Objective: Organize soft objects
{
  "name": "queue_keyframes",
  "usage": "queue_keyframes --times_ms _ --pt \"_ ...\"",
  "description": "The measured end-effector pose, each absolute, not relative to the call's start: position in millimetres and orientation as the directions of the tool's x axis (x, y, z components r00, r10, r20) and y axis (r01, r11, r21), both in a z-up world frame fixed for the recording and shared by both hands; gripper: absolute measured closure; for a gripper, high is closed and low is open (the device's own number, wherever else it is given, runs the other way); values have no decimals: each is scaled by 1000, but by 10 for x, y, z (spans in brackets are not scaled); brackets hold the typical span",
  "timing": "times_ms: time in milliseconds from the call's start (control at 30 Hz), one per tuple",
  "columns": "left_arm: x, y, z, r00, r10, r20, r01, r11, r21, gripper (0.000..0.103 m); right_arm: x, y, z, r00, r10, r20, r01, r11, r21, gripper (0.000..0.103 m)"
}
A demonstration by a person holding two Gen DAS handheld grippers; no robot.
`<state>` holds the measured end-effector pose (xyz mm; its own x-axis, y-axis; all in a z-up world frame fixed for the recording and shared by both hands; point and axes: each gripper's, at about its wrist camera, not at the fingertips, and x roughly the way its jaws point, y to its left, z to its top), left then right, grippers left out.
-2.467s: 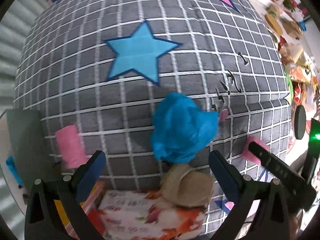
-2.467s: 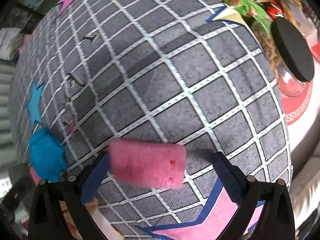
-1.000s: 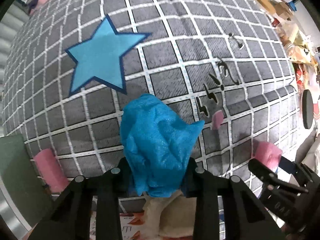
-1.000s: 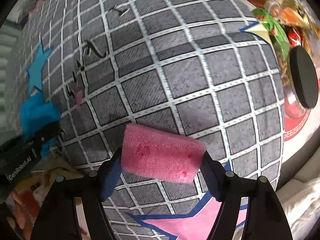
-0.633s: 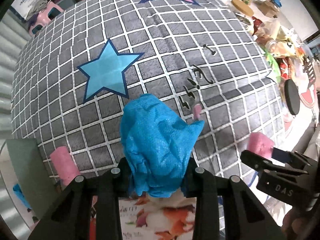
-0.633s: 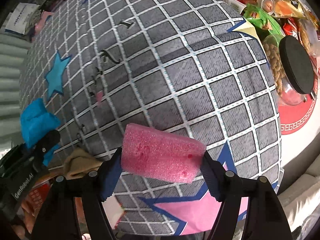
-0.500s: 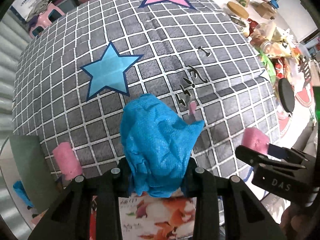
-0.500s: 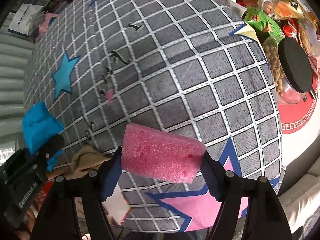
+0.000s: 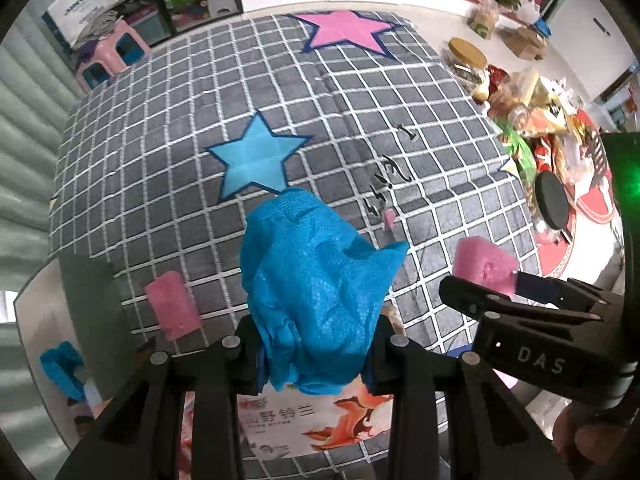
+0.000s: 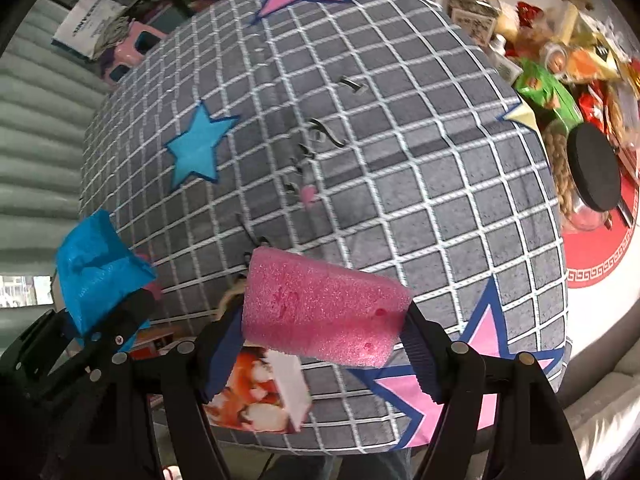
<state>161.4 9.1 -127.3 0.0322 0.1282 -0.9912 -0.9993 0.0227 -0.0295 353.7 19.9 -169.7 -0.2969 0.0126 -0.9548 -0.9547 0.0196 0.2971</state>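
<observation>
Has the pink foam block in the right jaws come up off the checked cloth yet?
Yes. The pink foam block has risen with the right gripper: the checked cloth below looks smaller and farther now.

Pink stool (image 9: 108,56) (beside corrugated wall (image 9: 24,128)) on pale floor (image 9: 432,16).

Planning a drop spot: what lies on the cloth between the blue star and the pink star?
Nothing: bare checked cloth between blue star and pink star, in the left wrist view.

Black left claw (image 9: 316,344), silver screws, blue pads; other claw (image 10: 322,336) perhaps marked "DAS".
</observation>
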Motion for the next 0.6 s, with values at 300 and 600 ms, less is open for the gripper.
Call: queue_keyframes --times_ms 300,600 --pt "1205 -24 -1021 8 183 -983 -998 -65 -20 66 3062 245 -1365 -322 47 -946 -945 -80 317 29" --pt "664 -183 -861 -22 212 -977 -984 -179 -16 66 2487 229 -1131 -339 47 -940 -926 -196 324 29"
